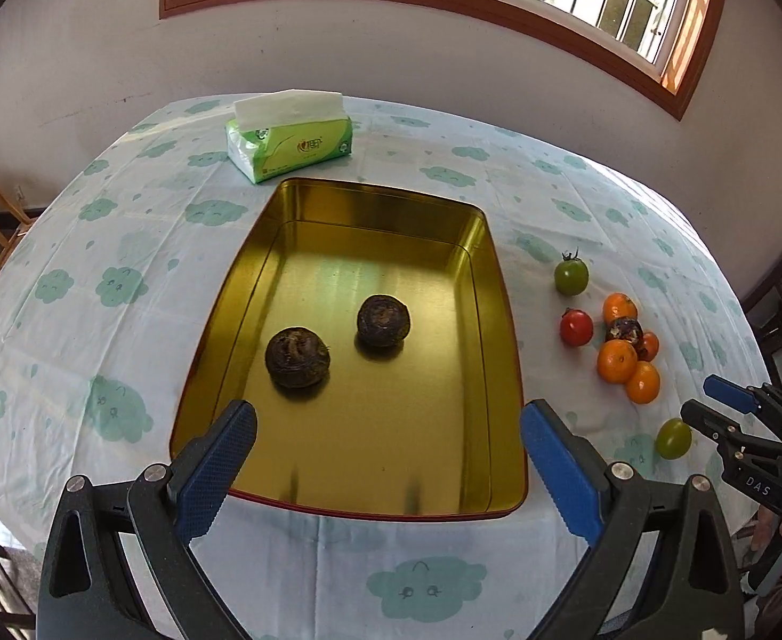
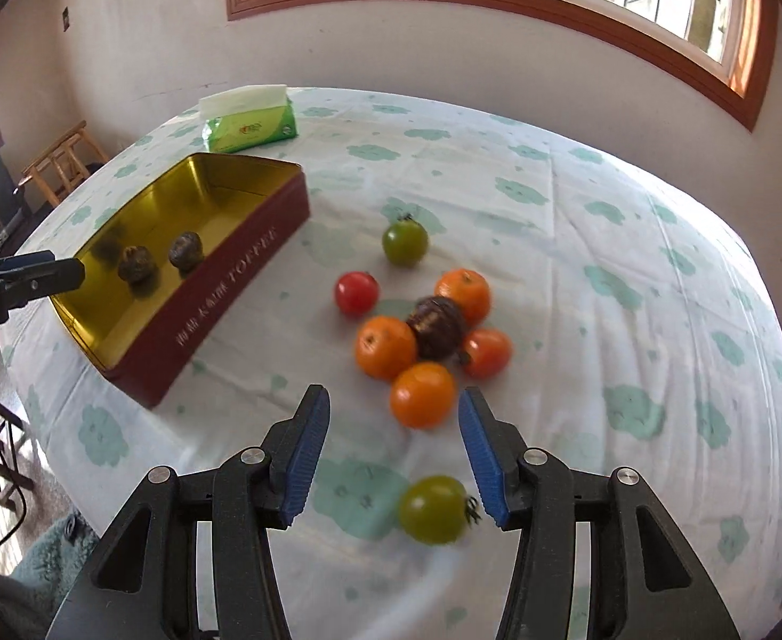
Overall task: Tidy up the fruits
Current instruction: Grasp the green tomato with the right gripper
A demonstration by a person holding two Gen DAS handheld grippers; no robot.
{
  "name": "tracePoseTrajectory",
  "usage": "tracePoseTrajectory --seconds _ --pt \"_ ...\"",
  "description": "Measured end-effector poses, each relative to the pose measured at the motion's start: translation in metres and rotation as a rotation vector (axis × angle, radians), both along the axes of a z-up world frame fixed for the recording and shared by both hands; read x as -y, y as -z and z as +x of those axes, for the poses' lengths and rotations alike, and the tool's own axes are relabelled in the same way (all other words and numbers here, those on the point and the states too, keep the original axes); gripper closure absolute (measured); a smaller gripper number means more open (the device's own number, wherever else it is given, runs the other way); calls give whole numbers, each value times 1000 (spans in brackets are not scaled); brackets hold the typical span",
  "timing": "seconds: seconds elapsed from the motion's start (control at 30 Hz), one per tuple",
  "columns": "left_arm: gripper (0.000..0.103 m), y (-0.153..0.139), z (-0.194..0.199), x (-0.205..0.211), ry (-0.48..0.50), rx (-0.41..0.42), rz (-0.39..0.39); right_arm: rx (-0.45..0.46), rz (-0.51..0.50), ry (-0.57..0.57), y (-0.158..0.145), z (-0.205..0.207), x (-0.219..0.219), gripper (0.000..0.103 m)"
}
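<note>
A gold-lined tin with dark red sides holds two dark brown round fruits. My left gripper hangs open over the tin's near end with nothing between its fingers. To the right of the tin, loose on the cloth, lie a green tomato, a red tomato, several oranges and a dark fruit. My right gripper is open above the near side of this pile. A yellow-green tomato lies on the cloth below, close to the right finger, and no pad presses on it.
A green tissue pack stands behind the tin. The round table's cloth with cloud prints drops off at the edges. A wooden stool stands past the table's left side. A wall with a window is behind.
</note>
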State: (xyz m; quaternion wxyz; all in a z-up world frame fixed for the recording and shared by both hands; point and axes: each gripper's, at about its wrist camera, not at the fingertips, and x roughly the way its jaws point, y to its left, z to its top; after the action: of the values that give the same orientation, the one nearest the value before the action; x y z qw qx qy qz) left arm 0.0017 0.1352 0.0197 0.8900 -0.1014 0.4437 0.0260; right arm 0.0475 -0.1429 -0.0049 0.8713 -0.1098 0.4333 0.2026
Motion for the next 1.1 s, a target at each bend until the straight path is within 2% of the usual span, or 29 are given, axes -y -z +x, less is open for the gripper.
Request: tracePoseTrajectory --seconds 0.17,0.47,0.8,0.87,1.1 --pt "5 3 8 31 76 -12 0 -57 12 55 22 -10 32 51" --pt "5 9 17 81 178 -26 26 -82 37 31 41 -8 20 51" --pt "5 19 27 102 198 -53 34 -86 14 24 52 -2 14 52" --pt "5 21 29 104 199 -54 31 -79 6 26 53 -2 13 59" --pt "5 27 37 116 209 -65 42 -77 11 32 55 -1 17 64"
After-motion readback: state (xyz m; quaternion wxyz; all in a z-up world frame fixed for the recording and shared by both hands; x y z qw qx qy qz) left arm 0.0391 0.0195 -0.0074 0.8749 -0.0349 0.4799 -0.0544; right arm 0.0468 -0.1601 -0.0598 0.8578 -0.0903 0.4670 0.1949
